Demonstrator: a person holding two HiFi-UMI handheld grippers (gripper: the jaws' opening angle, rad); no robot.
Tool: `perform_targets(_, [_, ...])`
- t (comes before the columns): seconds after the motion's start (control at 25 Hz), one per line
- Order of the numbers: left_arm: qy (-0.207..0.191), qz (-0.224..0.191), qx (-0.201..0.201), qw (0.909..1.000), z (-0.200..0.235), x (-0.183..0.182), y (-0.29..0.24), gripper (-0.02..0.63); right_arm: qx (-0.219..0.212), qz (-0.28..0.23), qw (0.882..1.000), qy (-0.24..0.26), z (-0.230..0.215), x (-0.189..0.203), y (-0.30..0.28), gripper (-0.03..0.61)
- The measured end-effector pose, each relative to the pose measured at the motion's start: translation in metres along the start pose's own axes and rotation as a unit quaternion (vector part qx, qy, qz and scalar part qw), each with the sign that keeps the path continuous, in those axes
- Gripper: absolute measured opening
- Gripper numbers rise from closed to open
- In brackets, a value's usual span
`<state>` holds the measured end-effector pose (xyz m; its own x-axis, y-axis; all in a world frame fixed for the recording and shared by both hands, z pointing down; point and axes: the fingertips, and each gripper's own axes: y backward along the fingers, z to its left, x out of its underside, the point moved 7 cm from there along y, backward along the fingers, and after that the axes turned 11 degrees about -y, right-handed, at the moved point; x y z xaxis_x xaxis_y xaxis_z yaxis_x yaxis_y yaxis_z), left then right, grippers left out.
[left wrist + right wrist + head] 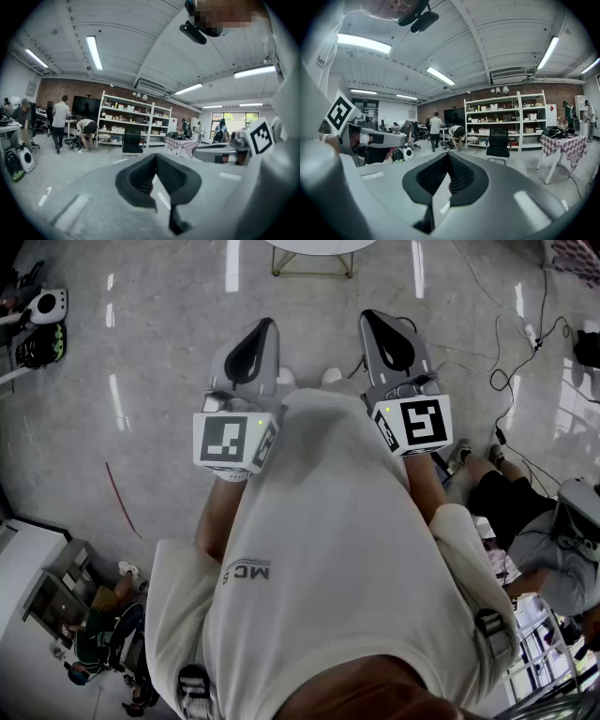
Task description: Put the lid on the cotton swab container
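The floor (169, 352) ahead is wide and open. On the right, cables (531, 332) lie on it and a person (506, 507) sits close by. Farther off, a black chair (498, 140) and shelves (506, 117) stand in the way.

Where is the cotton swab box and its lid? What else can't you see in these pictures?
- Cotton swab box and lid: in none of the three views.
- The person's hands: head view, hidden under the left gripper and right gripper.
- What sits on the shelves: both gripper views, too small to tell.
- The floor right below the person: head view, covered by the white shirt.
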<state>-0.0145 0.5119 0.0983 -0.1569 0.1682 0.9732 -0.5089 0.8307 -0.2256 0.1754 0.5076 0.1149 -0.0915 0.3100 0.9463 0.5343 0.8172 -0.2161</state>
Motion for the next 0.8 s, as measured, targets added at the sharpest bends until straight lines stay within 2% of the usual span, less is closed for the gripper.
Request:
perform_targets(0.2, [0.002, 0.008, -0.004, 1.0000, -0.013, -0.002, -0.015, 0.000, -0.004, 0.003, 1.000, -0.003, -0.020, 0.000, 0.005, -0.003])
perform_targets(0.4, [0.011, 0.022, -0.015, 0.9996, -0.027, 0.000, -0.031, 0.000, -0.010, 0.014, 0.999, -0.029, -0.050, 0.001, 0.009, -0.003])
perform_targets(0.64, [0.016, 0.035, -0.047, 0.9982, -0.027, 0.011, -0.041, 0.000, -0.027, 0.010, 0.999, -0.018, -0.070, 0.009, 0.005, 0.014])
perform_targets(0.8, [0.025, 0.044, -0.053, 0.9973, -0.019, 0.010, -0.059, 0.000, -0.042, 0.017, 0.999, -0.023, -0.077, 0.007, -0.018, 0.015])
